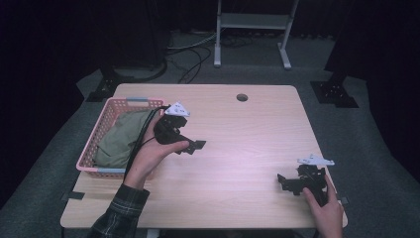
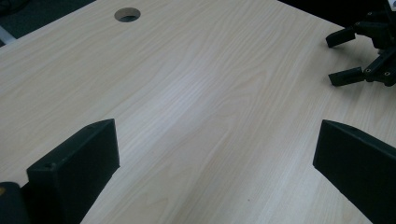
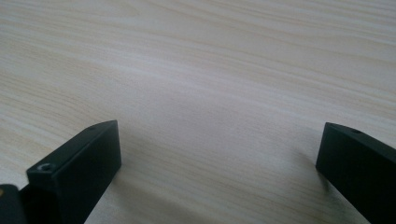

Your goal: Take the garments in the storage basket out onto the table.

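My left gripper [image 1: 194, 147] is held just right of a pink basket [image 1: 115, 103], above the table, with its jaws pointing right. In the left gripper view it [image 2: 217, 140] is open with only bare wood between the jaws. My right gripper [image 1: 283, 183] sits low at the table's front right corner, jaws pointing left. It [image 3: 219, 144] is open too and holds nothing. The left gripper view also catches the right gripper [image 2: 334, 58] farther off, with its jaws apart. An olive green cloth [image 1: 119, 139] lies bunched inside the basket.
The light wooden table [image 1: 247, 134] has a round cable hole [image 1: 241, 97] near its far edge. Beyond the table, a white metal stand [image 1: 252, 22] and cables [image 1: 190, 57] are on the grey floor.
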